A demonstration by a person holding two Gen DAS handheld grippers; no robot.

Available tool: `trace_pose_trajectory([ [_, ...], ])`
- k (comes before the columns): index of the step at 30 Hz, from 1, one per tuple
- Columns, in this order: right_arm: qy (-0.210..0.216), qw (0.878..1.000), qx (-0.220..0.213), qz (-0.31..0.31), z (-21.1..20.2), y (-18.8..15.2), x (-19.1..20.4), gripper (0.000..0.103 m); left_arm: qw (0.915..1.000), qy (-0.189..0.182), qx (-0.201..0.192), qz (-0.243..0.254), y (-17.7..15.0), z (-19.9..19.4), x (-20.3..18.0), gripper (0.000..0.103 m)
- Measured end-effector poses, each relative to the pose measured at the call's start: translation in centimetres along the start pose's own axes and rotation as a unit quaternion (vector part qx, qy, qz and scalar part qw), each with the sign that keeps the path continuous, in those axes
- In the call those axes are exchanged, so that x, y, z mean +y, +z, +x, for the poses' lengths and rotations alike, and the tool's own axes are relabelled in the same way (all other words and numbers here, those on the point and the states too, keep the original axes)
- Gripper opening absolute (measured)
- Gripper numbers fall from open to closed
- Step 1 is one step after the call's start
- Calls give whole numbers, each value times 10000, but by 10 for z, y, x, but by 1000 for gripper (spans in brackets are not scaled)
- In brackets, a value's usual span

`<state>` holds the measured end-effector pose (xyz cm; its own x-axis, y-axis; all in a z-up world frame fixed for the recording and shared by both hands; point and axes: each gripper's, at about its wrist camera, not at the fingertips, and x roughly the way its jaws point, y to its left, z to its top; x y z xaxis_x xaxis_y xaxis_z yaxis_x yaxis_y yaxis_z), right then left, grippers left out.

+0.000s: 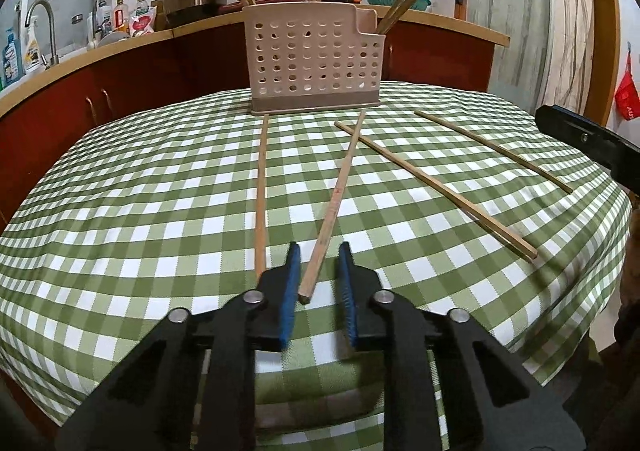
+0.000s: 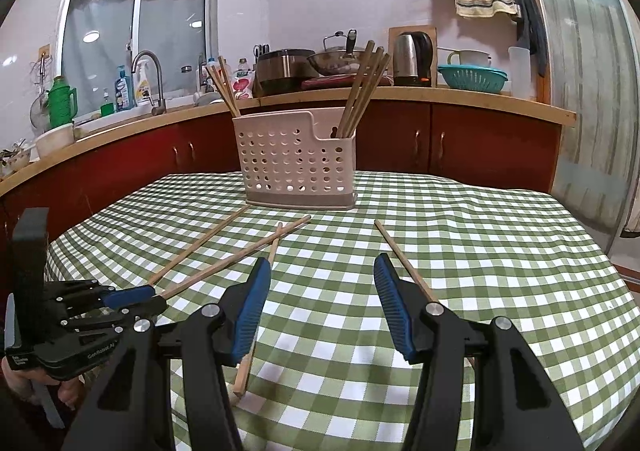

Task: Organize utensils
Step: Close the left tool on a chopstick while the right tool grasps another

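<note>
Left gripper (image 1: 318,263), jaws apart around one chopstick (image 1: 334,207), and my right gripper (image 2: 322,283), wide open and empty: four chopsticks loose on the tablecloth (image 1: 120,191) before the holder (image 1: 314,55), several already standing inside it; task partway.

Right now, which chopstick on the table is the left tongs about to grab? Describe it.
Start at the holed beige basket on the checked tablecloth. Four chopsticks lie in front; take the second from the left. Only its near end sits between the open left tongs, and its far tip crosses another chopstick.
</note>
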<state>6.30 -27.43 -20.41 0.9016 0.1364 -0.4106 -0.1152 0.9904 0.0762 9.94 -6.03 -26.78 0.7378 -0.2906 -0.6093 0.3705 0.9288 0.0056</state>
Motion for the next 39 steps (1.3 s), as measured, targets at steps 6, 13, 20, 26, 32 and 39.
trace_pose_trajectory([
  [6,42,10000,35,-31,0,-3,2,53,10000,-15,9,6,1,1,-1,9],
  [13,156,9997,158,-103,3,-8,8,50,9999,48,-55,75,1,-1,-3,7],
  [20,410,9980,436,-226,10,-20,20,42,10000,50,-72,32,1,-2,-2,7],
  [26,613,9948,716,-375,17,-34,33,33,10000,53,-68,30,1,-2,-1,7],
  [32,676,9917,1013,-419,27,-45,36,19,9999,73,-78,10,0,-4,0,7],
  [39,633,9910,1122,-373,26,-48,32,6,9999,78,-89,3,-1,-4,0,7],
])
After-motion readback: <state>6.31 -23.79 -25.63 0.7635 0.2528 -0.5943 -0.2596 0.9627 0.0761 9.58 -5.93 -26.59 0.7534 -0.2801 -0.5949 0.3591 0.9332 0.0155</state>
